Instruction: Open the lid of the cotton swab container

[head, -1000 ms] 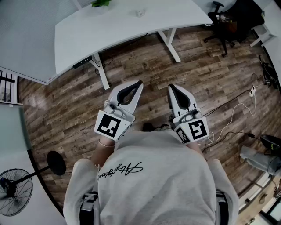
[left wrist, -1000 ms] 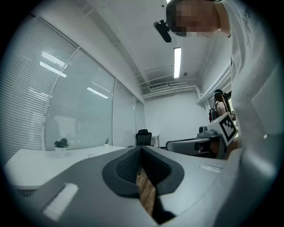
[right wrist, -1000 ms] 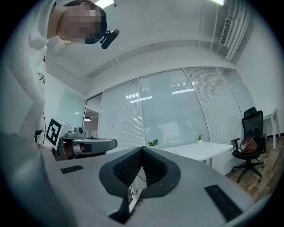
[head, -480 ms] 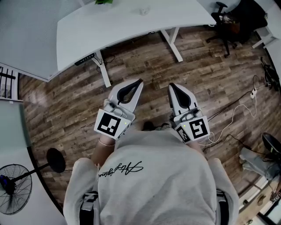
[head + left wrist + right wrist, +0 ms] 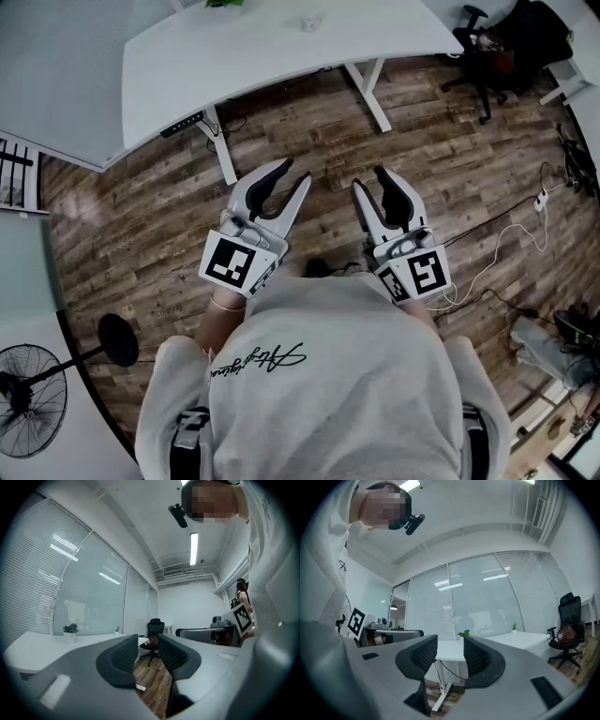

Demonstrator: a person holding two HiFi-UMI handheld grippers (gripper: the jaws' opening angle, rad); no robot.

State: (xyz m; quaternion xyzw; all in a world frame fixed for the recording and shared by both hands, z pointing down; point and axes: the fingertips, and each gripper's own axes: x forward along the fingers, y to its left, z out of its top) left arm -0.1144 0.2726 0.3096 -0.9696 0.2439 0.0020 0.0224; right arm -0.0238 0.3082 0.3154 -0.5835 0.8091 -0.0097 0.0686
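Well short of the white desk's (image 5: 234, 56) curved near edge, both grippers hung over open wooden floor (image 5: 450, 159). The left gripper (image 5: 294, 172) and right gripper (image 5: 368, 178) had just been opening their jaws, with nothing between them. The cotton swab container (image 5: 309, 22), small and indistinct, sat near the desk's far edge. Script on the sweatshirt (image 5: 258, 361) was illegible.

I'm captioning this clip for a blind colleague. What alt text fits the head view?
Seen from above, a grey-clad person holds the left gripper and right gripper out over a wood floor, their fingers having just opened, nothing between them. A white table stands ahead.
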